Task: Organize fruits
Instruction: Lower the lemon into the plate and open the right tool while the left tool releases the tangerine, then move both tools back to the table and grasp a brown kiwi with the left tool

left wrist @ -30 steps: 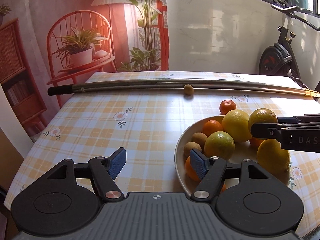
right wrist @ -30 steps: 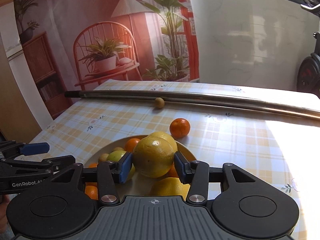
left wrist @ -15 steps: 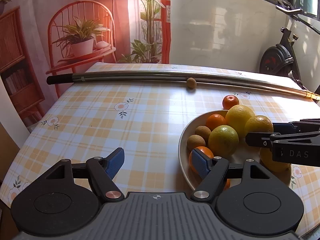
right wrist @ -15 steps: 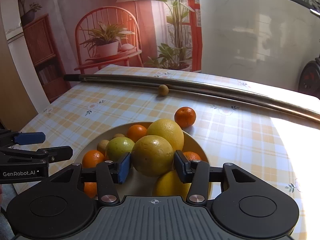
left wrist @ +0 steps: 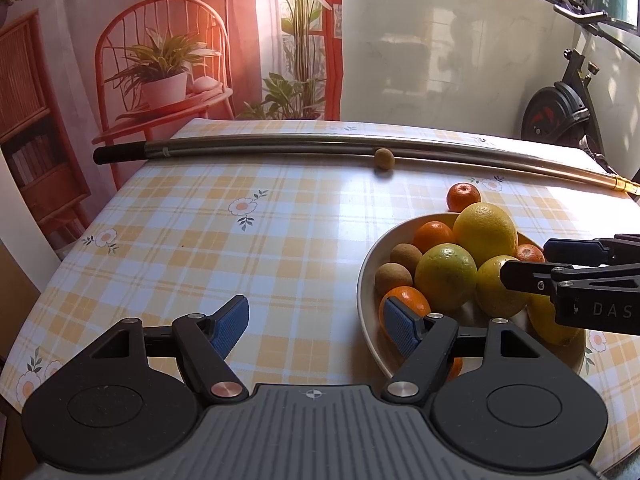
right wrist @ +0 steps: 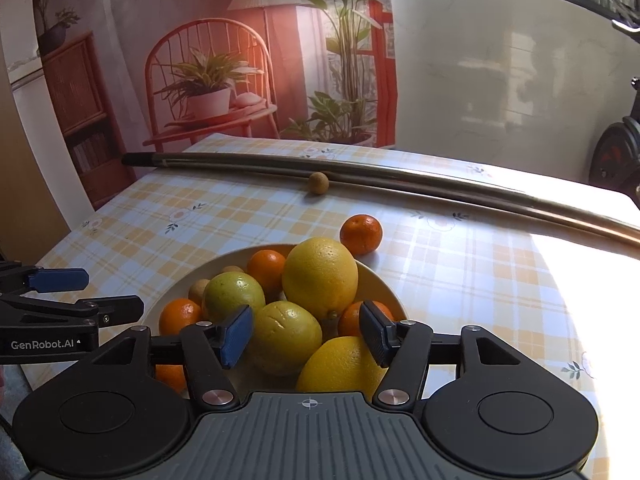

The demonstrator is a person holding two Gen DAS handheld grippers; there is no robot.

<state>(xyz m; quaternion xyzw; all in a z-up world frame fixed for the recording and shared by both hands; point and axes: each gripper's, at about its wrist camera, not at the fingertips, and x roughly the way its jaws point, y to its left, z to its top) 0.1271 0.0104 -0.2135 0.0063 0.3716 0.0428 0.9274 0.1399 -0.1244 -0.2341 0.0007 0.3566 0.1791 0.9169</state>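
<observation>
Sunlit yellow-checked tablecloth (right wrist: pixel 460 264) carries a cream bowl (right wrist: pixel 384 280) heaped with lemons, a greenish citrus (right wrist: pixel 234 294), tangerines and kiwis. One tangerine (right wrist: pixel 361 234) sits just outside it; a small kiwi (right wrist: pixel 318 182) touches the metal pole (right wrist: pixel 420 184). Right gripper (right wrist: pixel 306 334) is spread around a dimpled yellow fruit (right wrist: pixel 286 338); left gripper (left wrist: pixel 316 330) is spread, empty.

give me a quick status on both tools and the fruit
Left tool open, empty. Right tool open over bowl. Tangerine and kiwi outside it. Nothing blocking.

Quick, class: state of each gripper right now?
Left gripper: open, holding nothing, beside the bowl.
Right gripper: open, holding nothing; the yellow citrus fruit lies in the bowl.
</observation>
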